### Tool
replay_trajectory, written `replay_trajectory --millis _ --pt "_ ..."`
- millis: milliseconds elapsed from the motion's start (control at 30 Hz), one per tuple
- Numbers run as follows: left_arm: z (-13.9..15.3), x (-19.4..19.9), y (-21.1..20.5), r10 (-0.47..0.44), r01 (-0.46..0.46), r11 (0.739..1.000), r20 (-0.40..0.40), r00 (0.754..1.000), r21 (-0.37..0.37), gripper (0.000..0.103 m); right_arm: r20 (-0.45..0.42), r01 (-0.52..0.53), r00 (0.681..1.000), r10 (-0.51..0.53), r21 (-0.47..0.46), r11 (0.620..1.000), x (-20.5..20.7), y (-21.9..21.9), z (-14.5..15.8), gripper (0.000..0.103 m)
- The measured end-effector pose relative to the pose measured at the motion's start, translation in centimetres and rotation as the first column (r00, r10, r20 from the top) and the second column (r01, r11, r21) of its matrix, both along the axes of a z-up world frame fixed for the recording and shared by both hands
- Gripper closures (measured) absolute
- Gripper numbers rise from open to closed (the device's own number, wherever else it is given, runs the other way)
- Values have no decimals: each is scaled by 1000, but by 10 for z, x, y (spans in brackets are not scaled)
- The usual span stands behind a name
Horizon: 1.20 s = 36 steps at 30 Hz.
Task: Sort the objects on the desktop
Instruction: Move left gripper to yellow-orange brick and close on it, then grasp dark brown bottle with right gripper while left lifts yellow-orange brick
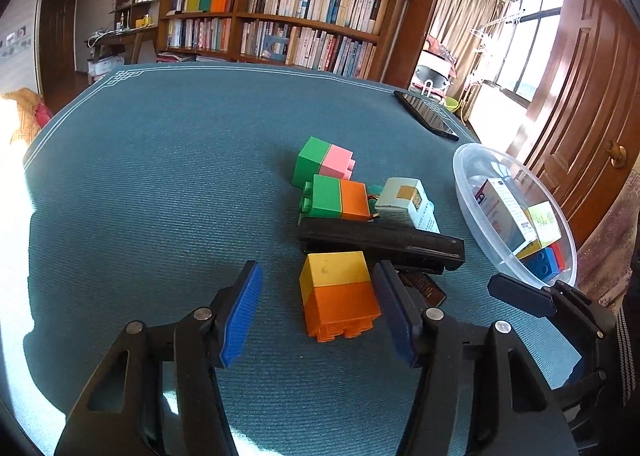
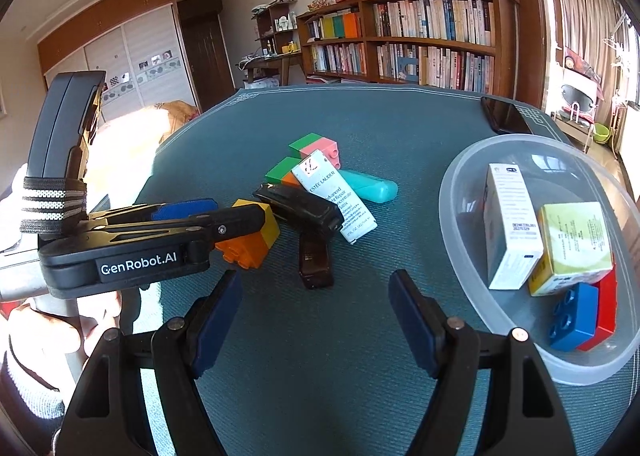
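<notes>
A yellow-and-orange block (image 1: 336,296) lies on the blue-green table mat between the fingers of my left gripper (image 1: 318,272). The right pad is at the block's side and a gap shows on the left, so the gripper is open. Behind the block lie a black stapler (image 1: 380,244), a green-and-orange block (image 1: 336,197), a green-and-pink block (image 1: 320,161) and a white carton (image 2: 336,195). My right gripper (image 2: 316,280) stands open over the mat with nothing between its fingers, close to a small brown bottle (image 2: 316,260). The clear plastic bowl (image 2: 452,215) sits to its right.
The bowl holds a white box (image 2: 510,223), a yellow box (image 2: 576,244), a blue brick (image 2: 572,316) and a red brick (image 2: 606,304). A teal case (image 2: 368,185) lies behind the carton. A black phone (image 2: 506,115) rests near the far right table edge. Bookshelves stand beyond.
</notes>
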<state>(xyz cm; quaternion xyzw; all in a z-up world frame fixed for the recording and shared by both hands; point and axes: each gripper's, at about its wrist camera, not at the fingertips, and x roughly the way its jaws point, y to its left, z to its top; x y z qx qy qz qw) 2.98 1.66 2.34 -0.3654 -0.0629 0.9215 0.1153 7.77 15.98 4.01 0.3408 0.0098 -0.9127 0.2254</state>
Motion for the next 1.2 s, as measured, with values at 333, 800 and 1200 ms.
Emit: replay_trajectory --millis 333,800,1200 --pt "9 6 -2 35 -38 997 -55 998 -63 67 8 37 999 -37 -32 999 -3 6 0 24" --pt "6 0 -28 167 -169 983 -44 985 -69 67 16 56 998 -55 -14 998 -4 -1 -3 52" --pt "-11 -16 -46 186 -188 981 72 980 34 62 84 89 992 -99 110 990 -28 -27 -16 53"
